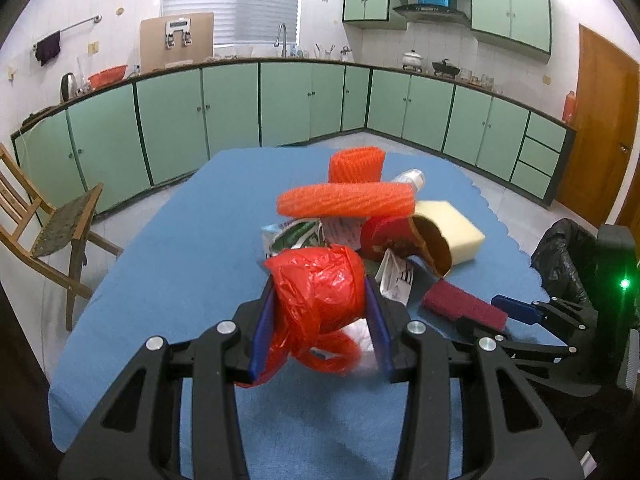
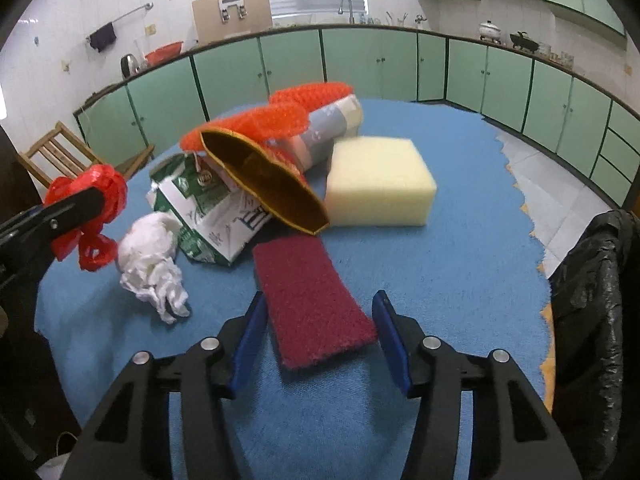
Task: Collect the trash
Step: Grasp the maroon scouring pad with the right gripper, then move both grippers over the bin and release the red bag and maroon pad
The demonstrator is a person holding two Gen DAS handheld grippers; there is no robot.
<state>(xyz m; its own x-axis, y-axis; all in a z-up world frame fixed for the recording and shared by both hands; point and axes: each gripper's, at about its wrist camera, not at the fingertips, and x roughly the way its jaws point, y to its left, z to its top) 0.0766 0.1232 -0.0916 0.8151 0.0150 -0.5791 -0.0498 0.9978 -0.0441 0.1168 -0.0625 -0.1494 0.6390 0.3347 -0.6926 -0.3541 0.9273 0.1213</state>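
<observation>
Green kitchen cabinets stood behind the blue tablecloth (image 2: 460, 272). At left, the left gripper (image 1: 320, 312) was clamped on a crumpled red plastic bag (image 1: 320, 284) above the cloth. Rightward, the right gripper (image 2: 320, 332) straddled a maroon scouring pad (image 2: 312, 300), jaws half apart, pads not pressing. A black trash bag (image 2: 592, 300) hung at far right.

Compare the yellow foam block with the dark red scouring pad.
The yellow foam block is thick, pale and smooth; the dark red scouring pad is thin, flat and coarse. The block sits clear of the grippers; the pad's near end lies between the right gripper's open jaws. Both are rectangular and rest on the blue cloth.
</observation>
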